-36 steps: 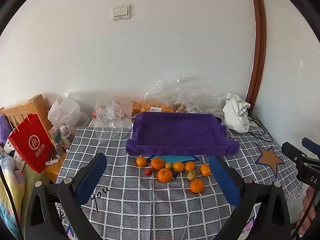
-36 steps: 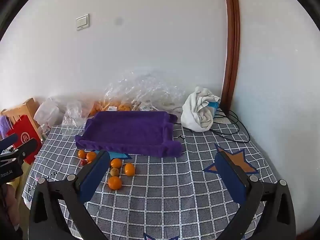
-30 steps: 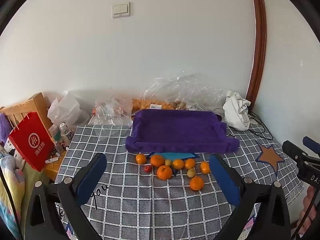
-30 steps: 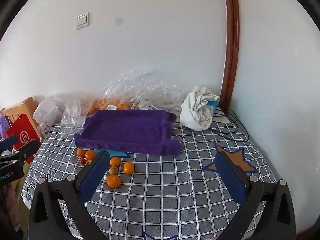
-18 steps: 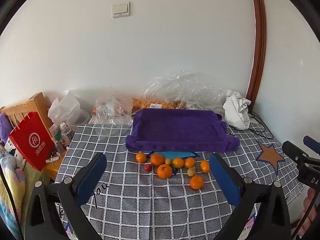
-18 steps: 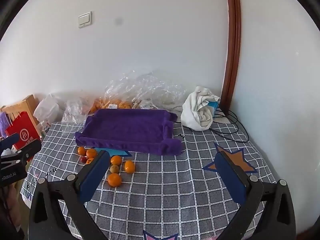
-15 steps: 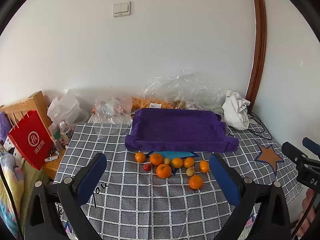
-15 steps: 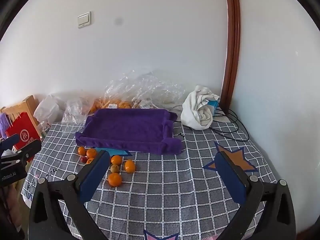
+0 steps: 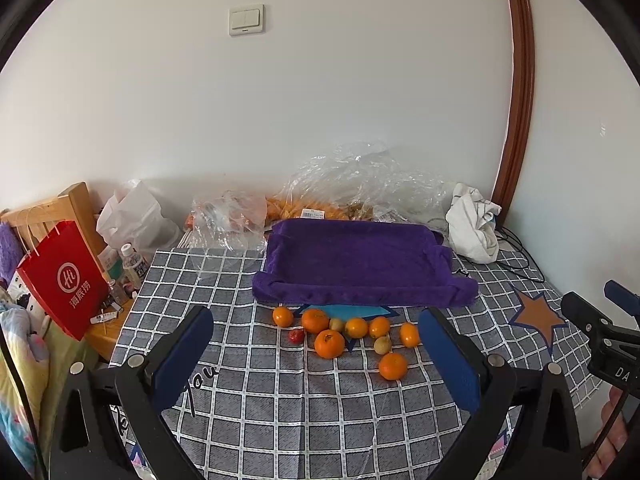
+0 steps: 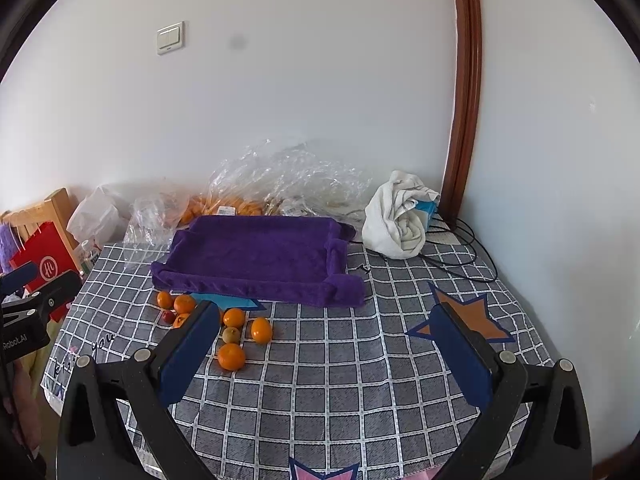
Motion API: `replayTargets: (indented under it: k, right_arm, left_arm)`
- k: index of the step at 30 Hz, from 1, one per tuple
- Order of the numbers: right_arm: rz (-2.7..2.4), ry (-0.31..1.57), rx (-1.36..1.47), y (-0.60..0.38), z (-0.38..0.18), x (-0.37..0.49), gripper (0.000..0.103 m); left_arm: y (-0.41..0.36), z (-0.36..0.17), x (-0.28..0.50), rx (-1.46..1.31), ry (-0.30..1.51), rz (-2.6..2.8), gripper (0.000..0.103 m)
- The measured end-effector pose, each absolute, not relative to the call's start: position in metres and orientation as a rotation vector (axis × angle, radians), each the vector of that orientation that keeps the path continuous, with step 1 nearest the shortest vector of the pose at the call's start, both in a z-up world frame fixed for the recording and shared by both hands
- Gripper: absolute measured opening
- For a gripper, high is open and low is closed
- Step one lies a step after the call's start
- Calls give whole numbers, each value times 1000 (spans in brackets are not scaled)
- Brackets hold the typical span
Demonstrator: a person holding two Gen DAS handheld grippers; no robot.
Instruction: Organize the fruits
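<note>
A purple fabric tray [image 9: 360, 264] lies empty on the grid-patterned table; it also shows in the right wrist view [image 10: 256, 256]. Several oranges [image 9: 329, 343], two small greenish fruits [image 9: 382, 345] and one small red fruit [image 9: 296, 335] lie loose in front of it. The nearest orange [image 10: 231, 356] shows in the right wrist view. My left gripper [image 9: 316, 344] is open and empty, held above the table short of the fruit. My right gripper [image 10: 324, 336] is open and empty, to the right of the fruit.
Clear plastic bags [image 9: 360, 184] with more fruit lie behind the tray by the wall. A white cloth [image 10: 400, 216] and black cables [image 10: 460, 256] sit at the back right. A red paper bag [image 9: 64, 280] and bottles [image 9: 134, 264] stand beyond the table's left edge.
Both grippers have drifted slightly; the views shifted a little and the fruit sits marginally nearer. Jaws stayed open and nothing on the table moved.
</note>
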State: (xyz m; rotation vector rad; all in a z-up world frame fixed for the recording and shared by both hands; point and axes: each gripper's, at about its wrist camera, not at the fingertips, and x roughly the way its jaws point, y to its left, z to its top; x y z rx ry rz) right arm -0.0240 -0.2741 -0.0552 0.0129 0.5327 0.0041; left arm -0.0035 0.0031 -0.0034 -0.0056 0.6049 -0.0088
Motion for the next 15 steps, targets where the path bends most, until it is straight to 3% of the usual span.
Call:
replayTargets:
  k: [15]
  right_arm:
    - [5, 531, 19, -273, -59, -26, 103]
  left_arm:
    - [-1, -8, -5, 4, 606, -14, 103]
